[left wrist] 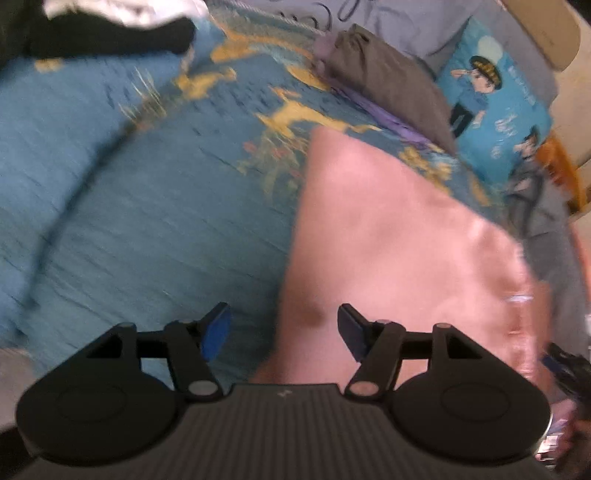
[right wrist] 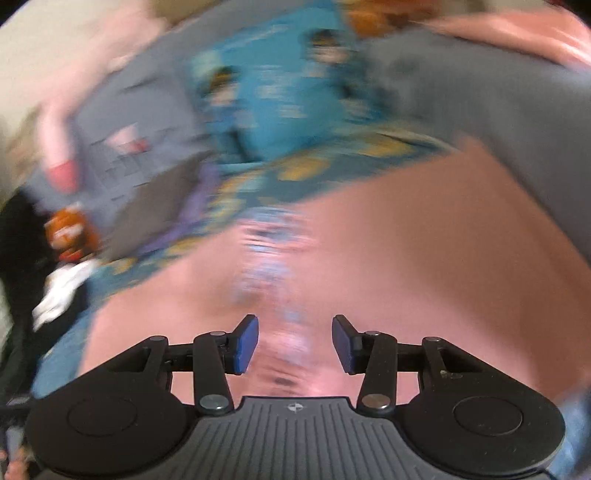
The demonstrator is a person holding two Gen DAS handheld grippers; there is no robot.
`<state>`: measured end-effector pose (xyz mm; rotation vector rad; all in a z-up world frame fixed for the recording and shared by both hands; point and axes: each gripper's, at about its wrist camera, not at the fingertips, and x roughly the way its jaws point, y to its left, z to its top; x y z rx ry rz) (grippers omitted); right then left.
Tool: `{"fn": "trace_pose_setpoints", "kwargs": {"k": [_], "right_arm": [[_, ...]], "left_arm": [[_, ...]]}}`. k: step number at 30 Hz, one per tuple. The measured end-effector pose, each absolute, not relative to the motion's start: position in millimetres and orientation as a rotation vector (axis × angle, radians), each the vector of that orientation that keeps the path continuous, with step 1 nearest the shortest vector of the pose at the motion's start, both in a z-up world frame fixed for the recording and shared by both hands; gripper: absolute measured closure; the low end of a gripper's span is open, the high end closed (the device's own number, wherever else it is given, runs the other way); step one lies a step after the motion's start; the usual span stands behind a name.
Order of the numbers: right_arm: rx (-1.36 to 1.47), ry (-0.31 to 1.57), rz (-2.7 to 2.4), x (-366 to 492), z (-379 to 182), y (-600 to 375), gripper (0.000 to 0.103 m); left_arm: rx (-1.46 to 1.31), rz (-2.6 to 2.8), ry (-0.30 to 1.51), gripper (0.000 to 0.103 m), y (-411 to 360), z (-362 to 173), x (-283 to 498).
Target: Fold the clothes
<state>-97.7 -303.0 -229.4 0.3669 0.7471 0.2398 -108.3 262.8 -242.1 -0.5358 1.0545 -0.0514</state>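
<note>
A pink garment (left wrist: 388,229) lies spread flat on the blue patterned bedspread (left wrist: 147,206), its left edge running down the middle of the left wrist view. My left gripper (left wrist: 284,328) hovers over that edge with its jaws open and nothing between the blue pads. In the blurred right wrist view the same pink garment (right wrist: 388,266) fills the lower half, with a pale printed patch in its middle. My right gripper (right wrist: 295,343) stands open above it, and I see no cloth pinched between its pads.
A folded grey-brown cloth (left wrist: 388,81) and a blue cartoon-print pillow (left wrist: 495,110) lie at the far side of the bed. Black and white clothes (left wrist: 110,26) are piled at the top left. Grey fabric (right wrist: 517,147) lies beside the pink garment on the right.
</note>
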Motion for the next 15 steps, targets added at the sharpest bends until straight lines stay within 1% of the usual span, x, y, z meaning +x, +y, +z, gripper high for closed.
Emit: {"fn": "trace_pose_setpoints", "kwargs": {"k": [2,6,12,15], "right_arm": [[0.281,0.735,0.387,-75.6,-218.9,-269.6,0.054],[-0.002,0.730,0.708,-20.8,-205.2,-171.4,0.052],[-0.420,0.766,1.061,47.3,-213.7,-13.5,0.052],[-0.511,0.844,1.134,79.8,-225.7,44.3,0.053]], "left_arm": [[-0.507,-0.042,1.063,0.031,259.2,-243.3,-107.8],[-0.543,-0.096,1.057,0.030,257.1,-246.7,-108.5],[-0.453,-0.112,1.056,0.030,242.7,-242.1,-111.0],[-0.443,-0.136,1.051,0.030,236.9,-240.6,-112.3]]}}
